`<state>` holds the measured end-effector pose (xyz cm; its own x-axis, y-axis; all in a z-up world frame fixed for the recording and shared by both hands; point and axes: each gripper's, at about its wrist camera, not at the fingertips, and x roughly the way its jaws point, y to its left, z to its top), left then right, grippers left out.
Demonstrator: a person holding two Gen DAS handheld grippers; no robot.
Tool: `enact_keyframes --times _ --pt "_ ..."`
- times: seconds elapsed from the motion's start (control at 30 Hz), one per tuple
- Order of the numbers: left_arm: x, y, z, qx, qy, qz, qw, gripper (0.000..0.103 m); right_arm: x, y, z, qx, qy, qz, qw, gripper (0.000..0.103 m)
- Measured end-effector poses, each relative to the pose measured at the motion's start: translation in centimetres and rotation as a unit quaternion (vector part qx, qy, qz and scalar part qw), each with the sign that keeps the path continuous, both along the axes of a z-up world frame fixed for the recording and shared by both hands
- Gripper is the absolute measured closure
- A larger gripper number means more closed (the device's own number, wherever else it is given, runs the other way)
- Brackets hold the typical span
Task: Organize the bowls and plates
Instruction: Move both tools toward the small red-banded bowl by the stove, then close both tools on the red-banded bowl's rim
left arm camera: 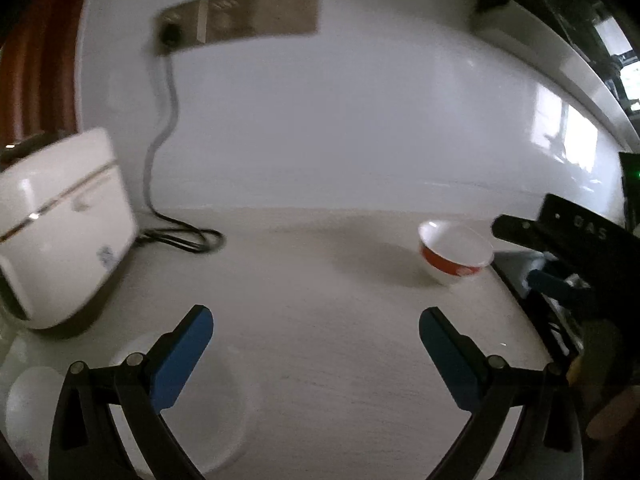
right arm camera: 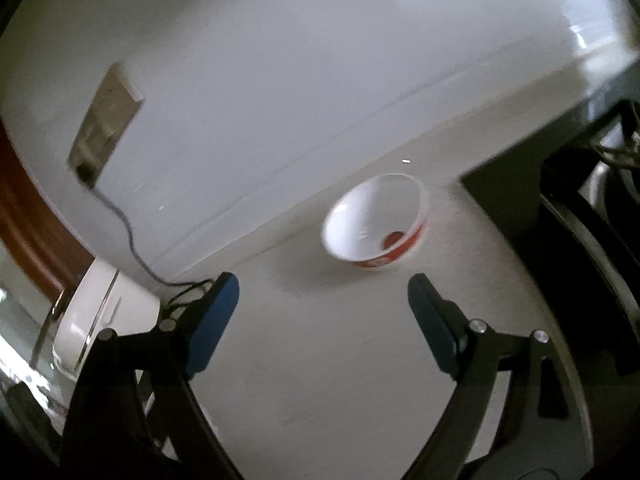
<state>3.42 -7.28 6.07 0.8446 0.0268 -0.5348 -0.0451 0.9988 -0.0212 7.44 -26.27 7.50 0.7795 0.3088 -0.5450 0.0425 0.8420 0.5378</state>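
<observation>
Both grippers are empty with fingers spread wide: the left gripper [left arm camera: 316, 328] hangs above a white plate [left arm camera: 224, 412] near the counter's front, and the right gripper [right arm camera: 324, 296] points at the red-and-white bowl [right arm camera: 374, 222] (upright, alone near the wall). The step in hand seems to be the reach for this bowl. The counter [right arm camera: 320, 360] between is free, but the dark stove edge [right arm camera: 520, 200] lies just beside the bowl.

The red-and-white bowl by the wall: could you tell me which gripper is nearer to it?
Right. The right gripper faces the bowl just ahead; the left gripper sits farther back, to its left.
</observation>
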Motion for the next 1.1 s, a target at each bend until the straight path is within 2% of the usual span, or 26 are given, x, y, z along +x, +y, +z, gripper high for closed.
enact_keyframes --times 0.13,0.27,0.33,0.47,0.6,0.7,0.73,0.83,0.9,1.0,1.1 --pt "2.8 -2.5 -0.3 -0.035 0.058 -0.031 0.9972 0.0 0.7 -2.0 -1.0 0.012 0.018 -0.03 0.999 0.015" --pt "5.5 -5.0 -0.3 -0.049 0.079 -0.028 0.9953 0.0 0.5 -3.9 -1.4 0.009 0.024 -0.062 0.998 0.015" --pt "6.2 -5.7 -0.7 -0.05 0.069 -0.022 0.9961 0.0 0.6 -4.5 -1.6 0.006 0.023 -0.075 0.997 0.015" --pt "6.0 -6.2 -1.8 -0.049 -0.002 -0.021 0.9986 0.0 0.5 -4.9 -1.7 -0.01 0.017 -0.092 0.996 0.015" --pt "5.7 -5.9 -2.7 -0.026 -0.019 -0.053 0.9981 0.0 0.6 -4.1 -1.5 -0.05 0.008 -0.099 0.994 0.015" --pt "6.7 -4.0 -3.5 -0.094 0.009 -0.063 0.9935 0.0 1.1 -3.3 -2.0 -0.069 0.011 -0.094 0.993 0.015" --pt "7.3 -3.0 -4.1 -0.135 0.029 -0.066 0.9882 0.0 1.2 -3.1 -2.1 -0.07 0.01 -0.091 0.993 0.015" --pt "8.5 -1.7 -5.0 -0.198 0.07 -0.068 0.9753 0.0 1.4 -2.6 -2.4 -0.083 0.009 -0.086 0.993 0.015" --pt "8.5 -1.5 -5.2 -0.209 0.076 -0.063 0.9729 0.0 1.9 -2.6 -2.8 -0.08 0.017 -0.082 0.993 0.015" --pt "8.4 -1.4 -5.4 -0.229 0.089 -0.061 0.9675 0.0 3.4 -3.2 -3.6 -0.048 0.044 -0.076 0.995 0.015" --pt "8.8 -1.7 -6.0 -0.23 0.107 -0.059 0.9656 0.0 5.2 -3.1 -3.9 -0.039 0.069 -0.068 0.995 0.015"
